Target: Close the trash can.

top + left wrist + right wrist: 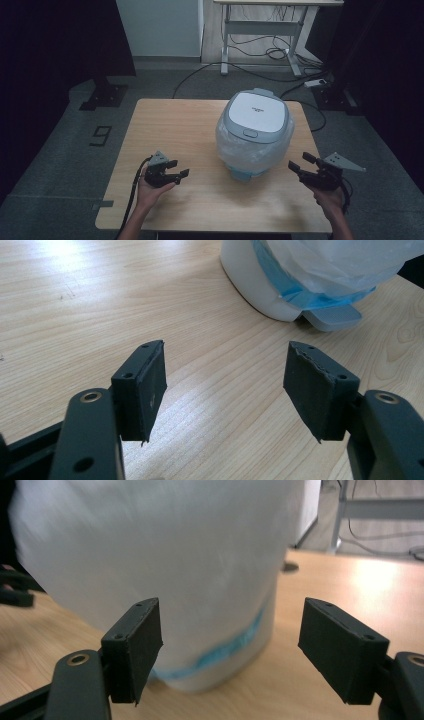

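White lidded bin [254,132] in loose clear plastic bag [232,145]: film probably slippery; grip rigid base. Left gripper [176,169], right gripper [300,164]: fingers wide apart, empty.

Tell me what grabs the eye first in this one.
A white bin with a closed lid and a clear bag bulging over its sides stands right of centre on the table. The left gripper and right gripper flank it, both open and empty.
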{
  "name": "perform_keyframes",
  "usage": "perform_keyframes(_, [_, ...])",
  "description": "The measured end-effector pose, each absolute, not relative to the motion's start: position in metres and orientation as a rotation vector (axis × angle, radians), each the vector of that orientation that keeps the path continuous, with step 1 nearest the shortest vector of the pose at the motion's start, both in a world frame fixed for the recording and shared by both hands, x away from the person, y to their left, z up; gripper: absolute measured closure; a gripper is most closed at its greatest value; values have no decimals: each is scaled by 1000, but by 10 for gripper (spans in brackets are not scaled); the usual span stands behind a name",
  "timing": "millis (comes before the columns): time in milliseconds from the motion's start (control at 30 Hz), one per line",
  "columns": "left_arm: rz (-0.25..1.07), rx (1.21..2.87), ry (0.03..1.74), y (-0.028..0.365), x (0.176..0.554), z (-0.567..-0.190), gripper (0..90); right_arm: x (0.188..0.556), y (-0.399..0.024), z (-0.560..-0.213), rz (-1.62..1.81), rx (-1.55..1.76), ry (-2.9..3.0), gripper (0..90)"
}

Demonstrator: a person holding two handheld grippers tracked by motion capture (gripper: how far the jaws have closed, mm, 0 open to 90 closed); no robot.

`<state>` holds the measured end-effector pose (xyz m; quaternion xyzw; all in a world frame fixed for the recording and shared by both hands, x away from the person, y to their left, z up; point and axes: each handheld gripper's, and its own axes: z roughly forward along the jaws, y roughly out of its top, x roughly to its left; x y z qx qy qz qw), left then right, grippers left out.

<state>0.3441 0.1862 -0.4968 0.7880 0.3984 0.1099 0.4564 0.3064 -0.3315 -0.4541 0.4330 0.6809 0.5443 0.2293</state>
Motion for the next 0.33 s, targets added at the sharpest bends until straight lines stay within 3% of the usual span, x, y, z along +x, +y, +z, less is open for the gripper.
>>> perform_keyframes(333, [272, 1950, 991, 186, 346, -500, 329, 311, -339, -492, 1400, 1287, 1929, 240])
